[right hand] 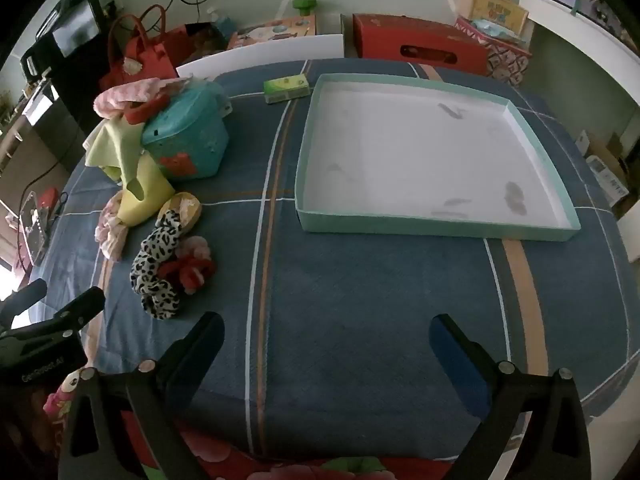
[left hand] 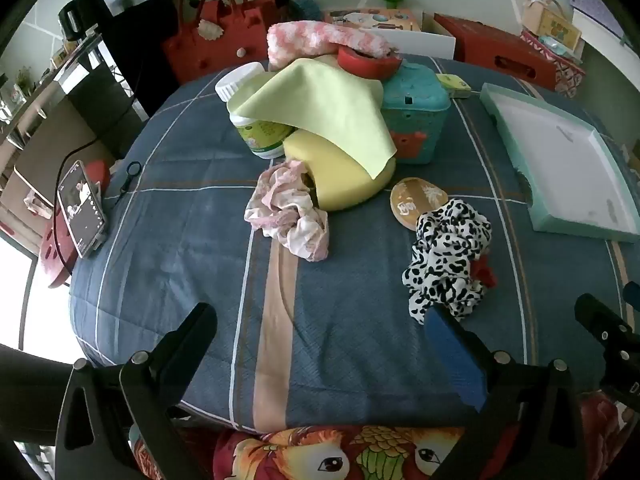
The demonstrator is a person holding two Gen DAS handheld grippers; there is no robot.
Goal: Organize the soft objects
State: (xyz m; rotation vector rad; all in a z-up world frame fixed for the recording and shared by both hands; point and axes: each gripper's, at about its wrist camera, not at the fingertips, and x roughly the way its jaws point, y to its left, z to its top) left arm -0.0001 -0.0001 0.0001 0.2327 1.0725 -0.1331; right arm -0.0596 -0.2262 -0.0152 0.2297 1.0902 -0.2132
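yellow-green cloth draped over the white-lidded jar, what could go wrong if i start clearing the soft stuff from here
1. The yellow-green cloth lies over the white-lidded plastic jar and under the red ring-shaped tape roll; pulling it could tip the jar or drag the roll off.
2. The black-and-white spotted scrunchie touches a red-and-pink scrunchie, so one grab might lift both.
3. The pink-and-white crumpled fabric is tucked against the pale yellow foam block and may snag.

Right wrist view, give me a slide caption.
Open right gripper hovers over the blue cloth, empty tray ahead.
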